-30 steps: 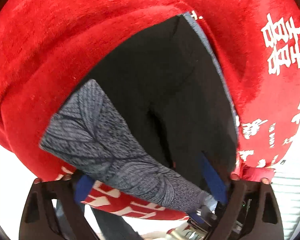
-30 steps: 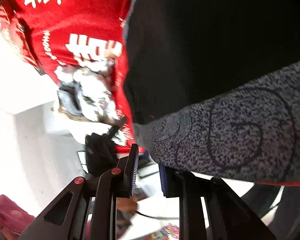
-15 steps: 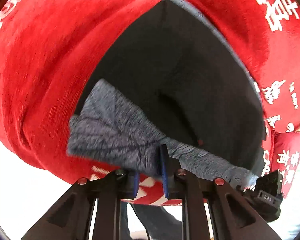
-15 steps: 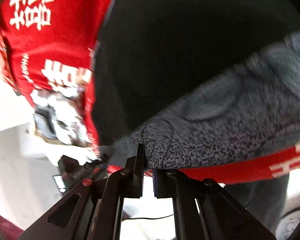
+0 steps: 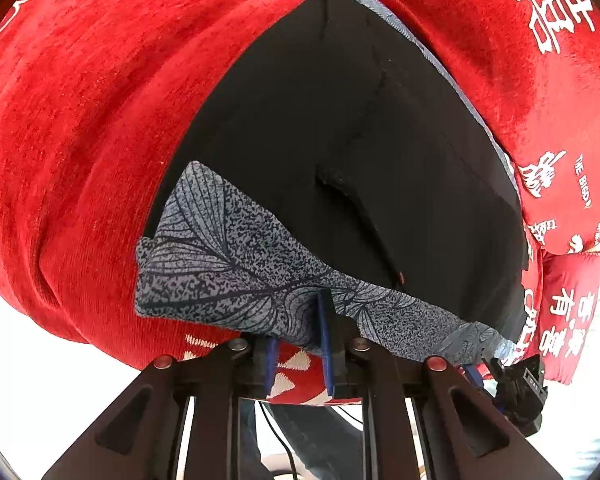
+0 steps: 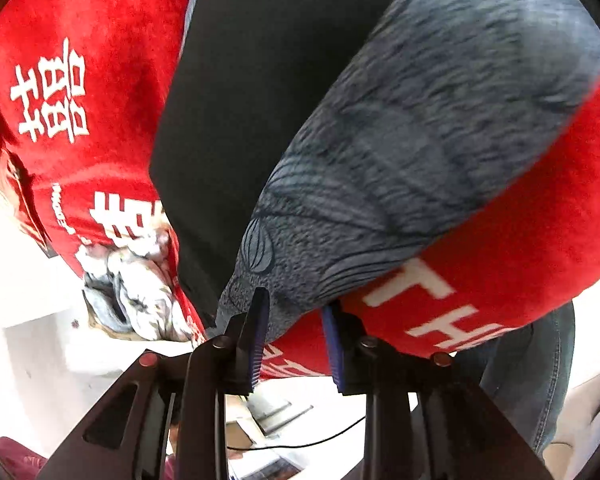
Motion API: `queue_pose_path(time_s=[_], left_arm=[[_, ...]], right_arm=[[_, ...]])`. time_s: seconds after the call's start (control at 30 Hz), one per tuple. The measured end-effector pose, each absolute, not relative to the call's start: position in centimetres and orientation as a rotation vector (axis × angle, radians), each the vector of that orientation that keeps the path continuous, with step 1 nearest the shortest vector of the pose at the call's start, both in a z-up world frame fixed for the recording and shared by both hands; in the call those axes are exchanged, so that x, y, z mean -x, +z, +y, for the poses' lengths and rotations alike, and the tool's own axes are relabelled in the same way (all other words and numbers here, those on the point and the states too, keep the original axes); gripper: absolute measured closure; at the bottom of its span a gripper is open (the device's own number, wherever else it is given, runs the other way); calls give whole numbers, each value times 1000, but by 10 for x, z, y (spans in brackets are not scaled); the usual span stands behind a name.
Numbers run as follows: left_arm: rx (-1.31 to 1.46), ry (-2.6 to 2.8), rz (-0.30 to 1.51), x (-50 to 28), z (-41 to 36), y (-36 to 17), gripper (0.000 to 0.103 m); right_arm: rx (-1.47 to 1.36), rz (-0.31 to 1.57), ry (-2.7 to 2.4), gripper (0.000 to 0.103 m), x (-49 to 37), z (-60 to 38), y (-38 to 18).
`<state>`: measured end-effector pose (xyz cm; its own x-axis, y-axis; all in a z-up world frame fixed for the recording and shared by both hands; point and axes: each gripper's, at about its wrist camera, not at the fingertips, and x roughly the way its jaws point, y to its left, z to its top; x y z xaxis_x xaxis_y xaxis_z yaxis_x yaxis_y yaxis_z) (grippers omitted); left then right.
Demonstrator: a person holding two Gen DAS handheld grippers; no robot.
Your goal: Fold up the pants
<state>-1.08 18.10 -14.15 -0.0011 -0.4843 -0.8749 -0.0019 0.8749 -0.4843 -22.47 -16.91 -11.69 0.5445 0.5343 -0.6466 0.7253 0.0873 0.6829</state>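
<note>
The left gripper (image 5: pixel 298 350), wide open a second ago, has clamped on the patterned waistband (image 5: pixel 228 276) of the pants (image 5: pixel 340 168), which lie spread on the red blanket (image 5: pixel 80 140) toward twelve o'clock. The right gripper (image 6: pixel 294 344), nearly closed half a second ago, is opening, with the waistband's corner between its jaws at eleven o'clock. One side looks secured; the right grip isn't, so lifting seems premature.
</note>
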Motion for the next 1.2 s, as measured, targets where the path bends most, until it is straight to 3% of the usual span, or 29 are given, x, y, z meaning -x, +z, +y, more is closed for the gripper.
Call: queue_pose_path(time_s=[0.17,0.27,0.53,0.8,0.9,1.13,1.2], left_arm=[[409,-412,1544,9,182,-144,85],[449,-414,1546,6,187,-141,86],[522,-450,1464,-16,183,-82,86],[477,-493,1219,-104,130,-20,86],[434,-457,1160,-150,106,-27,86],[258,-281,1191,-231,43,-100,84],[202,-180,1238,-242,33,-124,69]], right_arm=[[-1675,1036,-155,72,220,-168,-132],[-1662,1061,-114,94,206,-164,-125],[-1392,1172,58,94,148,-191,-53],[-1239,1126,177,94,26,-254,-20],[-1167,1185,201,94,-32,-277,-39],[-1092,1400,146,91,-117,-306,-149],[-1075,1441,135,93,-123,-306,-173]])
